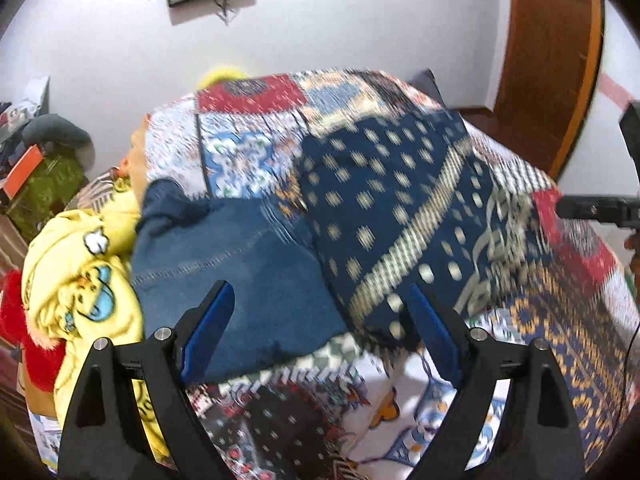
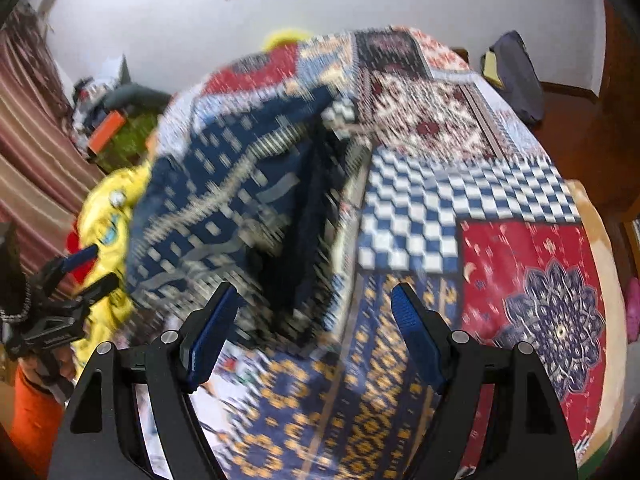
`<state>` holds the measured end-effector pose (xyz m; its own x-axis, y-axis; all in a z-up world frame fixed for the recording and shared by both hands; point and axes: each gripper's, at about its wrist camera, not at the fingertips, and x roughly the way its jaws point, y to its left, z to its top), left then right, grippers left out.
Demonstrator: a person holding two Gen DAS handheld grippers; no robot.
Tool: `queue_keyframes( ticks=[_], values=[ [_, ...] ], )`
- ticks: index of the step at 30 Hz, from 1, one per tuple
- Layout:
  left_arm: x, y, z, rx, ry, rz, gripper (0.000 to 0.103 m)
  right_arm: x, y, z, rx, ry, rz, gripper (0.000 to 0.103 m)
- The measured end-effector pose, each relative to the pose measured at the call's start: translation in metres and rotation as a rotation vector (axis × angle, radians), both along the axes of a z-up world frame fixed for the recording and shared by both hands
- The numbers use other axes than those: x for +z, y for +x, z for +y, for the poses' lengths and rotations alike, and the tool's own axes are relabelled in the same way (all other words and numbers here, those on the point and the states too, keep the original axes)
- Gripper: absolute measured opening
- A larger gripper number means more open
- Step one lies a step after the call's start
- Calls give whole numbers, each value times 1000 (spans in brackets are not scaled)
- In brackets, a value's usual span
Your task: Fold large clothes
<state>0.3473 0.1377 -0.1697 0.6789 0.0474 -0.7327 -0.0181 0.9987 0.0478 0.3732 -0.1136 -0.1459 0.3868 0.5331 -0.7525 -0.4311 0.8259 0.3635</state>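
Fingers of both grippers spread apart, left gripper (image 1: 320,332) over blue jeans (image 1: 224,264), right gripper (image 2: 316,332) over navy patterned cloth (image 2: 224,216)

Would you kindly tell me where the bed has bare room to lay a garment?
The free patch is the patchwork bedspread's right side: blue-and-white checked panel and red medallion panel. The left edge is crowded: dark-blue patterned garment, blue denim piece, yellow printed clothes.

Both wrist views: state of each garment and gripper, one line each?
left gripper: open, nothing between the pads
right gripper: open, holding nothing
navy patterned garment: folded over, lying on the bedspread
denim garment: partly under the patterned one
yellow garment: crumpled, unfolded, at the bed's left side
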Motion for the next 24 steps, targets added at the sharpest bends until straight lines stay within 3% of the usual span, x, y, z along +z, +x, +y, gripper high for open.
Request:
queue_keyframes(
  ticks=[3, 7, 11, 14, 16, 24],
  values=[
    [9, 17, 18, 29, -67, -9, 89, 11, 11, 15, 15, 37, -29, 76],
    [-4, 52, 43, 55, -236, 65, 89, -1, 39, 35, -15, 32, -48, 82],
    [-40, 86, 53, 28, -418, 177, 89, -37, 70, 39, -50, 81, 92, 82],
    [-58, 100, 59, 15, -580, 185, 93, -61, 88, 38, -62, 131, 197, 82],
    [-67, 108, 63, 29, -634, 189, 95, -72, 93, 41, -41, 152, 235, 82],
    [-103, 131, 66, 13, -847, 237, 100, -76, 106, 47, 11, 240, 247, 85]
  ],
)
